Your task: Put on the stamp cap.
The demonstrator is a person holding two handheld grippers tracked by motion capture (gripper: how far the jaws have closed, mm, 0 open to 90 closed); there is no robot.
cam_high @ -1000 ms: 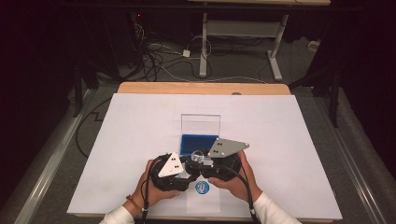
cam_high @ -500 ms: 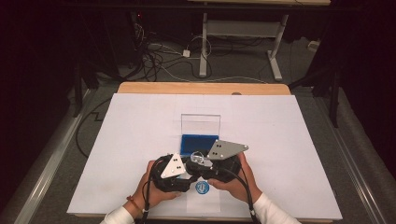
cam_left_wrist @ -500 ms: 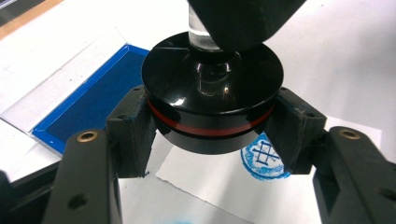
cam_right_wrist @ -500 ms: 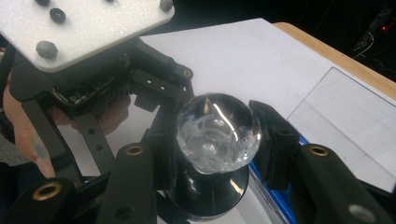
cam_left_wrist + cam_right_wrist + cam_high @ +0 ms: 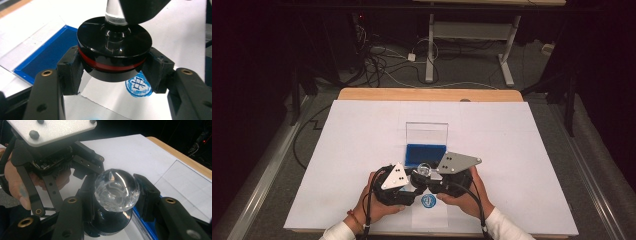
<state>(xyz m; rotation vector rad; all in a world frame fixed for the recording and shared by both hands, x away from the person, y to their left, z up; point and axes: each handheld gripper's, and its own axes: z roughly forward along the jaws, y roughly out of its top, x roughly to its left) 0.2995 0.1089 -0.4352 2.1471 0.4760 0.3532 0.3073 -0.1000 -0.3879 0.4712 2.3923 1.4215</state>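
The stamp [image 5: 113, 47] stands upright, its long axis vertical: the round black base with a red ring faces down and the clear knob [image 5: 116, 189] points up. It is lifted a little above the white paper [image 5: 362, 150] on the table [image 5: 427, 94], just over the round blue print [image 5: 138, 85] near the front edge. The left hand-held gripper [image 5: 113, 71] is closed on the base, one jaw pressing each side of it at the red ring. The right hand-held gripper [image 5: 115, 195] has its jaws on both sides of the knob, closed on it. In the high view the two meet at the stamp, the left hand [image 5: 374, 207] and right hand [image 5: 467, 200] behind them. The blue ink pad [image 5: 426, 152], with its clear lid [image 5: 427, 133] standing open, lies just beyond the stamp.
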